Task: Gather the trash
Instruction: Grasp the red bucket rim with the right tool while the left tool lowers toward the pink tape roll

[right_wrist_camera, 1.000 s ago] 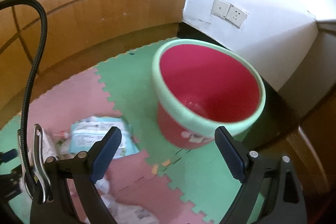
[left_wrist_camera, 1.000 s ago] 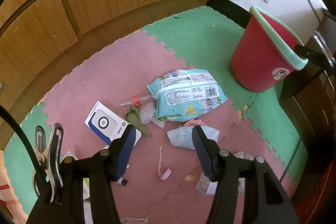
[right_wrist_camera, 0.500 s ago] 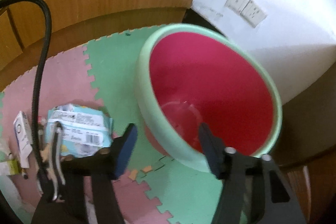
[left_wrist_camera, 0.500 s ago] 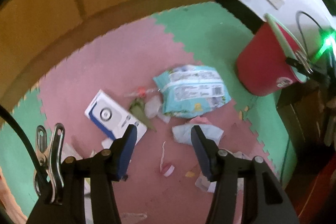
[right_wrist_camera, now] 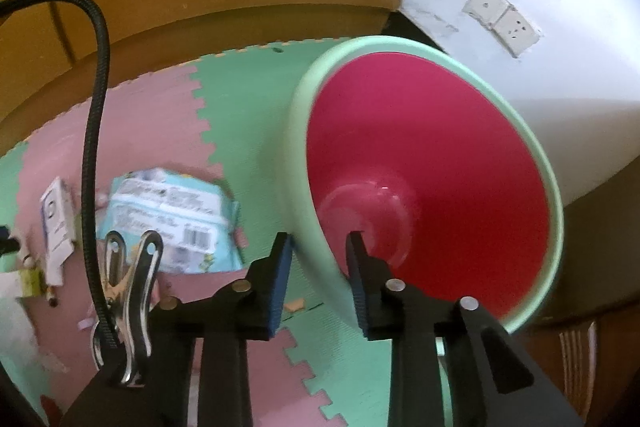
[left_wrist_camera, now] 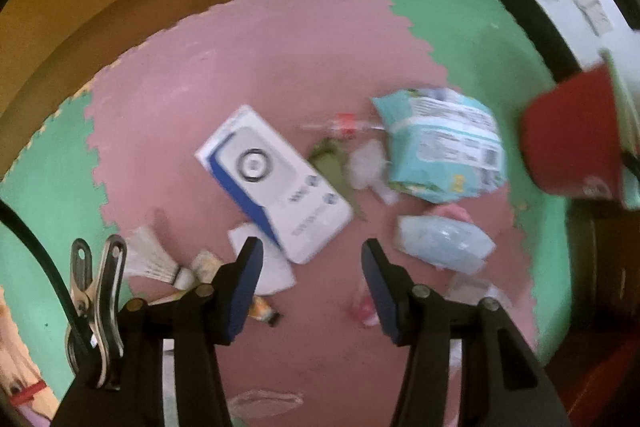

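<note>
The left wrist view is blurred, so the small scraps nearest the left gripper point(left_wrist_camera: 312, 253) cannot be identified: a clear wrapper point(left_wrist_camera: 264, 401) is cut off at the bottom edge and a pink scrap point(left_wrist_camera: 362, 307) lies just behind the right finger. The 2 fingers of this gripper are seen spread apart with nothing between them; the jaws have just been closing slightly. A shuttlecock point(left_wrist_camera: 154, 261) lies near left, partly hidden by the metal clip. The white and blue box point(left_wrist_camera: 276, 183) lies just beyond the fingertips, slightly left. A crumpled pale blue tissue point(left_wrist_camera: 442, 243) lies to the right of the tips, and the turquoise wipes pack point(left_wrist_camera: 440, 147) farther right. The red bucket point(left_wrist_camera: 572, 143) is cut off at the far right edge.

In the right wrist view, the right gripper point(right_wrist_camera: 318, 255) straddles the near mint rim point(right_wrist_camera: 298, 163) of the bucket, 1 finger outside and 1 inside; its jaws have just been closing, but whether the pads press on the wall cannot be told. The bucket appears tilted.
</note>
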{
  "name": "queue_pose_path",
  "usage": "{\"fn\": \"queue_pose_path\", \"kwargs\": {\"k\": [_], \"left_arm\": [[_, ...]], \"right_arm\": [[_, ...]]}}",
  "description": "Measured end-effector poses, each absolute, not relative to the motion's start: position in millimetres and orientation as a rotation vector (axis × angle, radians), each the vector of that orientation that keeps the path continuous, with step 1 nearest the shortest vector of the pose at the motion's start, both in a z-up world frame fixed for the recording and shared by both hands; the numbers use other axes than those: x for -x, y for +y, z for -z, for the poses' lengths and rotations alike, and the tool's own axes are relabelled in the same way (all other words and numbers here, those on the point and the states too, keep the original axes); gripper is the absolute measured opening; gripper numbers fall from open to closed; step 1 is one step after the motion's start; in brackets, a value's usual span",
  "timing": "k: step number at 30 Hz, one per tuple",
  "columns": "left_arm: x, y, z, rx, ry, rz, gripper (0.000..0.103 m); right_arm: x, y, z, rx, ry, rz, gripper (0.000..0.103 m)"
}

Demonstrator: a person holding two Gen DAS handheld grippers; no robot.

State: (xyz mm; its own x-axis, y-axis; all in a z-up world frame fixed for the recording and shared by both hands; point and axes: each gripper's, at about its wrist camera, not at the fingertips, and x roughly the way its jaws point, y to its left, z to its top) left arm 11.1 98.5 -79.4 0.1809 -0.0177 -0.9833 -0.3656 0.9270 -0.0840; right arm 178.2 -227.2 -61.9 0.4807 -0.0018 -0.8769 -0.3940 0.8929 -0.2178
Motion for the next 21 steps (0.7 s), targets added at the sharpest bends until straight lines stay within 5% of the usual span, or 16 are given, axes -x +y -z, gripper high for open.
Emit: {"fn": "queue_pose_path", "kwargs": {"k": [10, 21], "left_arm": [[-17, 105, 95, 0.391, 1.402, -0.251, 0.052], [-23, 87, 95, 0.381, 1.395, -0.179, 0.052]], "right_arm": [[-139, -200, 36, 0.492, 0.992, -0.356, 0.016], [-156, -229, 57, 0.485, 1.087, -0.246, 0.020]]}}
